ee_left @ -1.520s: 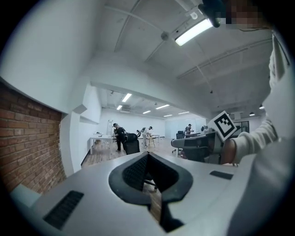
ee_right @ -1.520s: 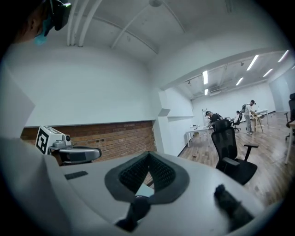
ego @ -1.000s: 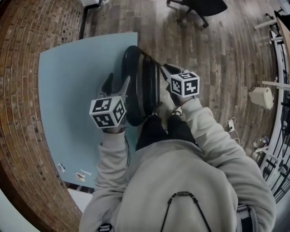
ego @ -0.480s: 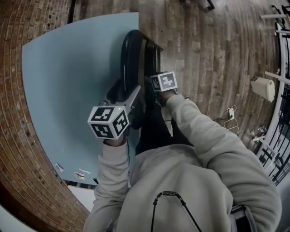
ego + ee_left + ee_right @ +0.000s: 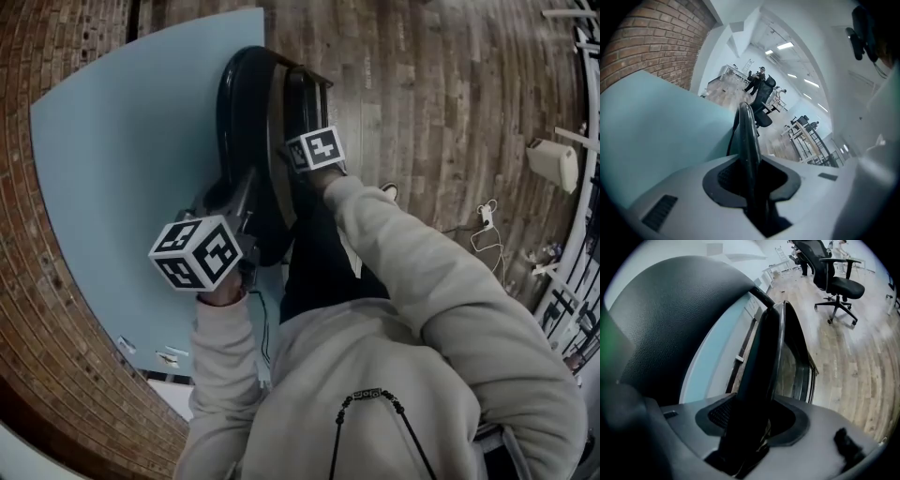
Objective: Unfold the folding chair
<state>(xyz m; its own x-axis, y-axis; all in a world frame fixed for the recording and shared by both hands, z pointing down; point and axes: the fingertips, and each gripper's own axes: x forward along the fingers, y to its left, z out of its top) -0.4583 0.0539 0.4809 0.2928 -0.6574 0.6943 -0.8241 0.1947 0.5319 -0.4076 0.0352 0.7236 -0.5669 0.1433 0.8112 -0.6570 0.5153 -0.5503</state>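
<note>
Your left gripper [image 5: 751, 174] has just been closing and now pinches a thin dark rim [image 5: 746, 133] of the folding chair [image 5: 246, 112], which runs straight out ahead between its pads. Your right gripper [image 5: 751, 423] has also just closed a little. It stands much wider, clamped on a thicker black panel [image 5: 761, 366] that fills its gap. To the left of the right gripper bulges the chair's big padded cushion [image 5: 670, 319], so the chair looks still folded flat, upright between your two grippers. Under and left of the left gripper lies the pale blue mat [image 5: 122, 141]. Beyond the right jaws are the wooden floor [image 5: 422, 112] and an office chair [image 5: 834, 277]. The risk here, as I judge it, is slip and twist. Your left hold is on a narrow, smooth edge, so if you pull the halves apart unevenly the rim could slide out of the pads. The whole chair could also tip or skate on the mat. Compared with a second ago, both grippers have come down lower on the chair, and the right one now reaches farther from you.
</note>
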